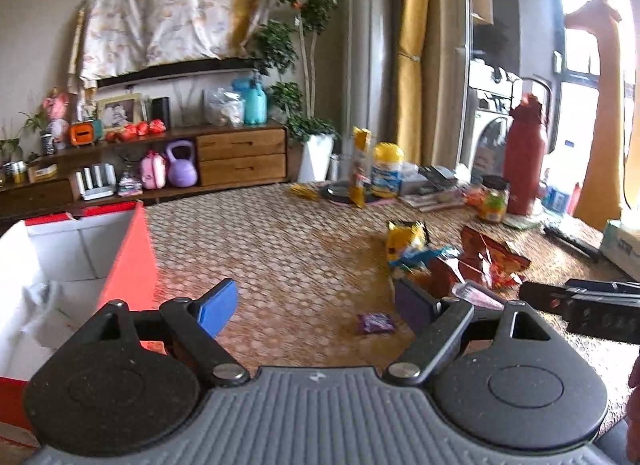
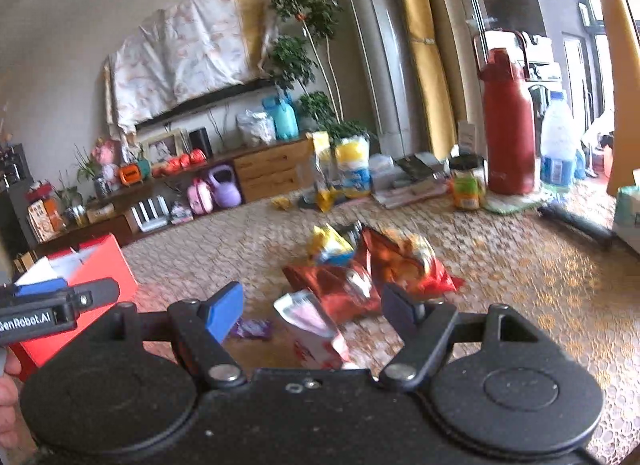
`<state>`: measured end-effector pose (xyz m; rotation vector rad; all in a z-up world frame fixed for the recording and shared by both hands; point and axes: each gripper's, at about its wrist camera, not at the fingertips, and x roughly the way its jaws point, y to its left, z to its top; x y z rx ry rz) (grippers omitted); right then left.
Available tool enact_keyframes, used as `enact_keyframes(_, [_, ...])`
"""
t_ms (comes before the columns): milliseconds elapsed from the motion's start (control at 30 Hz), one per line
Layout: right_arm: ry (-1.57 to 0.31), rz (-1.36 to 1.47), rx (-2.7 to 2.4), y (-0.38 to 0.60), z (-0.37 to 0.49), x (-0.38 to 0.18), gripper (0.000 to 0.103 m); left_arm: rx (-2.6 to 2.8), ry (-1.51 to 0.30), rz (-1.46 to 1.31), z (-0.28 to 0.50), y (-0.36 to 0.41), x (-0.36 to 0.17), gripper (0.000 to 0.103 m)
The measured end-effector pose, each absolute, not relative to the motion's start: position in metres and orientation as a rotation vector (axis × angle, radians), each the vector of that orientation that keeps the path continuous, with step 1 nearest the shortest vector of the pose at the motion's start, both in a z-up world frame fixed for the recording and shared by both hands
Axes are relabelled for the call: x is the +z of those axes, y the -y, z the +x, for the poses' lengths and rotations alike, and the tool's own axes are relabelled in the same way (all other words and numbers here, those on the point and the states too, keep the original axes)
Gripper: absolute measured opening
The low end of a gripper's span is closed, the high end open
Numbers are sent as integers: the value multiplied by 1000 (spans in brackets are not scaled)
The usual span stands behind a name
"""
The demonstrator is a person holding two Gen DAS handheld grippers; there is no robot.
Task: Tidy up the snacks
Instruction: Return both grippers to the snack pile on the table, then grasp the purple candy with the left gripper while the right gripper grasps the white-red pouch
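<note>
A pile of snack bags lies on the patterned table: a yellow and blue bag (image 1: 406,245) (image 2: 330,245), red foil bags (image 1: 494,261) (image 2: 404,261), a pink and white packet (image 2: 314,331) and a small purple packet (image 1: 374,323) (image 2: 252,328). A red box with a white inside (image 1: 80,261) (image 2: 100,265) stands open at the left. My left gripper (image 1: 316,305) is open and empty above the table, between the box and the pile. My right gripper (image 2: 312,307) is open and empty, hovering over the pink and white packet.
At the table's far side stand a red thermos (image 1: 524,153) (image 2: 508,121), a jar (image 1: 494,199), a yellow-lidded tub (image 1: 387,171), an upright yellow bag (image 1: 360,167) and a water bottle (image 2: 558,141). A tissue box (image 1: 624,243) sits at the right edge.
</note>
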<state>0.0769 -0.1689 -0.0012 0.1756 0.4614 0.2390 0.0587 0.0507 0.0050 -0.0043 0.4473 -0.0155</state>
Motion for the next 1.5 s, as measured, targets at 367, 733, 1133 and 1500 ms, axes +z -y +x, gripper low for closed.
enact_keyframes(367, [-531,153,253,164,94,-33,75,-49,-518,26,84,-38,-28,86])
enact_keyframes(733, [-562,80,305,142,113,-47,63,-65,-564,31,105,-39,-47,86])
enact_keyframes(1133, [-536,130,330,152,115,-54,32,-129,-607,102,141,-18,-68,86])
enact_keyframes(1500, [-541,290,314,183,106,-52,28,-141,-643,113,170,2,-81,86])
